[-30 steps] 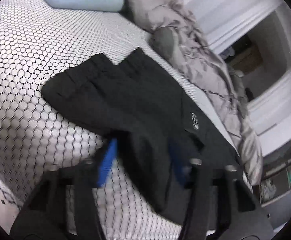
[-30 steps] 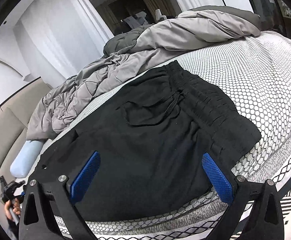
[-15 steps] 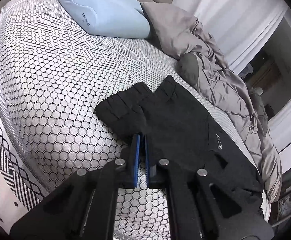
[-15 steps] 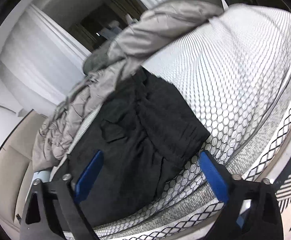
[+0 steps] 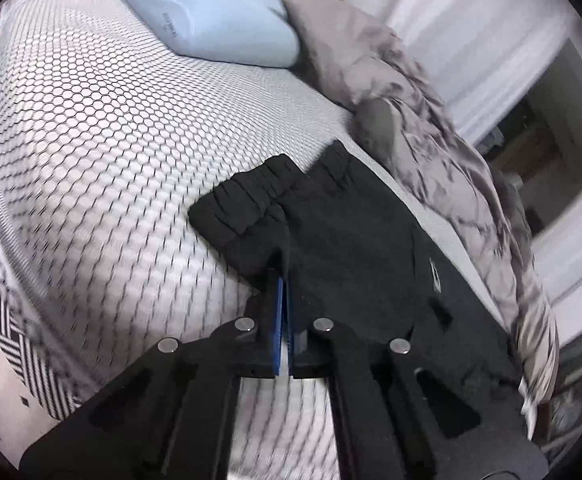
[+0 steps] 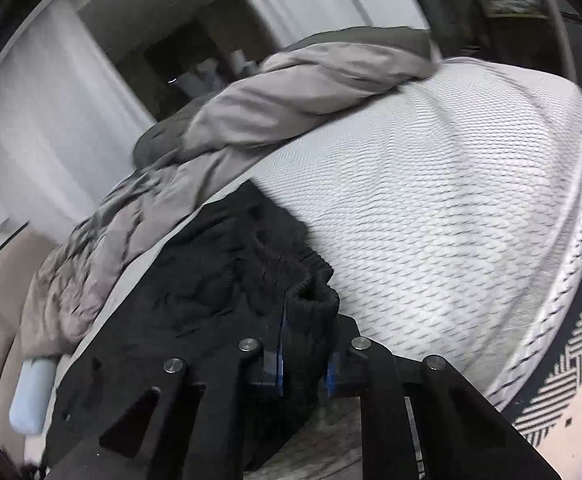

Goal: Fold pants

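The black pants (image 5: 343, 240) lie on the bed's white honeycomb-patterned mattress (image 5: 111, 120), near its front edge, with the two gathered cuffs side by side in the left wrist view and the bunched elastic waistband at the other end in the right wrist view (image 6: 227, 276). A small pale logo shows on one leg.

The left gripper (image 5: 283, 280) is pressed together, its blue pads pinching the fabric just behind the nearer cuff — the cloth rises in a small ridge where they meet. The right gripper (image 6: 305, 320) has just been closing and now clamps a thick wad of the waistband between its blue pads, which stay a little apart around the bunched fabric.

Beside the pants, along their far side, a crumpled grey duvet (image 5: 431, 128) runs the length of the bed, touching or nearly touching the black cloth. A pale blue pillow (image 5: 211, 12) sits at the head end, well apart from the cuffs. Below the mattress edge lies a black-and-white herringbone rug (image 6: 567, 364). White curtains (image 6: 51, 120) and a dark doorway stand behind the bed — details there are blurred.
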Available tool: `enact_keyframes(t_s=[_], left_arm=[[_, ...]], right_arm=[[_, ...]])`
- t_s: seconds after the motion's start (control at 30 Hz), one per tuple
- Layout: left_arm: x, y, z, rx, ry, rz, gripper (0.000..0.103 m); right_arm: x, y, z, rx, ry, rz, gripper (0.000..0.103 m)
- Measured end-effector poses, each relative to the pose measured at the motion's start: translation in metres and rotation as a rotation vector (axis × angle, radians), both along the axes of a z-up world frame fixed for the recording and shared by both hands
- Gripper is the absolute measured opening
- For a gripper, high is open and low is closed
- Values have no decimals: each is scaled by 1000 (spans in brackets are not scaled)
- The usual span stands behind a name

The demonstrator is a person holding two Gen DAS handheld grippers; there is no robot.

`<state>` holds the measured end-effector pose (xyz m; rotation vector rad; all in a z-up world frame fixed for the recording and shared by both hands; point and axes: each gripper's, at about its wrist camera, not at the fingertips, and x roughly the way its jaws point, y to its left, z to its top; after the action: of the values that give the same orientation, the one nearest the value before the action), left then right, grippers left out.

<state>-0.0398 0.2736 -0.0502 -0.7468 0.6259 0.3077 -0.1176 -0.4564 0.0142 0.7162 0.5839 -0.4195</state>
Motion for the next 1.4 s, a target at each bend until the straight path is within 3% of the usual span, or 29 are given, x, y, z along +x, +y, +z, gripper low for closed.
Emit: enact_keyframes(t_s=[0.07, 0.13, 0.17, 0.2, 0.27, 0.4, 0.47, 0.53, 0.6, 0.67, 0.73, 0.77, 0.83, 0.9, 1.0, 1.07, 1.13, 1.17, 1.27, 1.3, 1.33, 1.4], left_arm=[[-1, -9, -5, 47, 53, -19, 0], [2, -12, -5, 77, 80, -35, 0], [2, -12, -3, 78, 73, -32, 0], [-3, -11, 0, 68, 51, -19, 0], [-5, -7, 4, 58, 27, 5, 9], [-1, 1, 8, 11, 28, 47, 14], [-5, 1, 18, 58, 20, 95, 29], [-7, -2, 27, 126, 21, 135, 51], [-6, -6, 34, 159, 18, 139, 53], [2, -11, 41, 174, 13, 109, 65], [12, -22, 51, 200, -5, 56, 101], [19, -31, 58, 224, -18, 28, 102], [35, -46, 71, 246, -35, -14, 102], [61, -54, 76, 173, -37, -85, 102], [119, -58, 68, 21, 11, -148, 101], [154, -59, 54, -56, 70, -173, 91], [185, -57, 34, -83, 155, -187, 77], [201, -53, 21, -91, 210, -177, 75], [215, -40, 4, -183, 207, -144, 71], [217, -36, 5, -193, 183, -126, 63], [218, -32, 5, -199, 162, -105, 37], [222, -24, 6, -191, 143, -72, 0]], right_arm=[[7, -9, -23, 55, 109, -19, 15], [7, -8, -26, 65, 123, -24, 17], [3, -5, -16, 32, 93, -39, 27], [-2, -2, -10, -1, 81, -60, 45], [-12, 5, -1, -30, 42, -77, 64], [-22, -5, -14, 87, 27, -62, 65], [-26, -6, -17, 109, 13, -73, 65], [-35, -7, -14, 100, -3, -85, 65], [-48, -9, -12, 90, -10, -111, 65], [-59, -9, -10, 45, 1, -159, 65], [-63, -9, -2, -15, 11, -221, 73], [-68, -7, 2, -37, 9, -241, 86], [-70, -4, 10, -70, -21, -248, 91], [-67, 2, 15, -89, -38, -233, 99], [-54, 8, 17, -91, -40, -191, 99], [-49, 9, 17, -89, -33, -173, 99], [-46, 10, 15, -84, -28, -168, 99], [-46, 10, 14, -83, -25, -166, 99], [-44, 9, 11, -89, -10, -158, 99], [-45, 9, 10, -89, -8, -157, 99], [-45, 8, 9, -85, -7, -158, 99], [-44, 6, 6, -63, -12, -158, 99]])
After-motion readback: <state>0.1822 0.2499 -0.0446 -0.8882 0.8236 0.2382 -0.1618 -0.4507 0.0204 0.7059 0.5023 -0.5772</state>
